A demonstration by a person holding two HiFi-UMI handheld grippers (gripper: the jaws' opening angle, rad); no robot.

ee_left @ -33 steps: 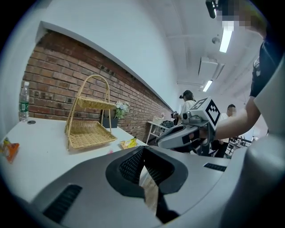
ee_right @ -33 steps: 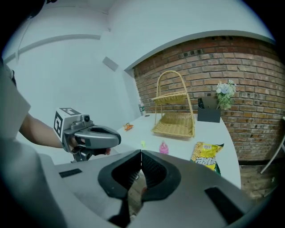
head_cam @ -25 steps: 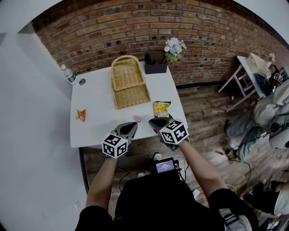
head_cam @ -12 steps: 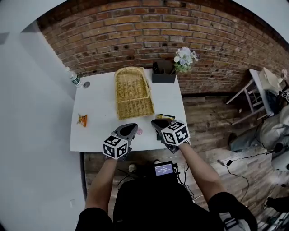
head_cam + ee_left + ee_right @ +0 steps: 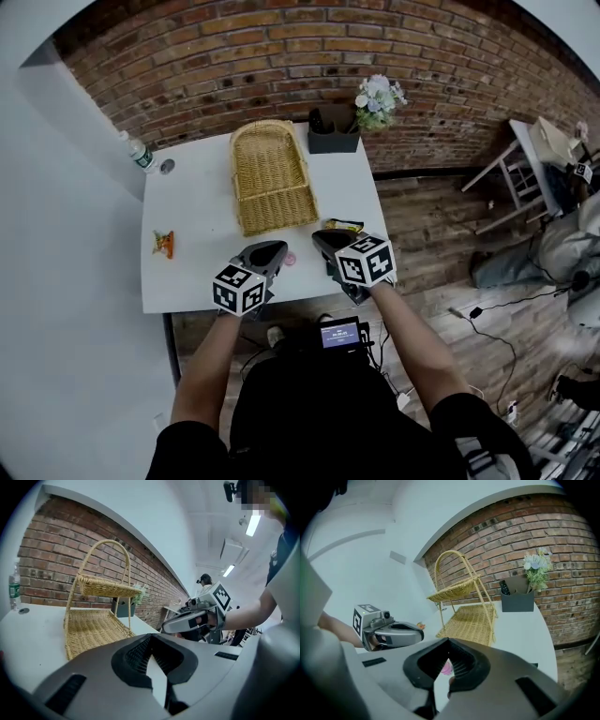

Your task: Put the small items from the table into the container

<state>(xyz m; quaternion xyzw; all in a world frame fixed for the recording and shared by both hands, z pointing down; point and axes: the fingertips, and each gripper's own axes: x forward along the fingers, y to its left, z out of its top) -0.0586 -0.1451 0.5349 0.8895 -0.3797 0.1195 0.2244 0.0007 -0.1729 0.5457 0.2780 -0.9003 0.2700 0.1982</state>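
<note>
Both jaws together and empty, left gripper [image 5: 270, 250] and right gripper [image 5: 324, 240] low over the near desk [image 5: 192, 211] edge, flanking the pink item [image 5: 290, 258]; yellow packet [image 5: 343, 225] lies just beside the wicker basket [image 5: 272, 178], so a descent with jaws unopened could nudge the pink item off the desk.
</note>
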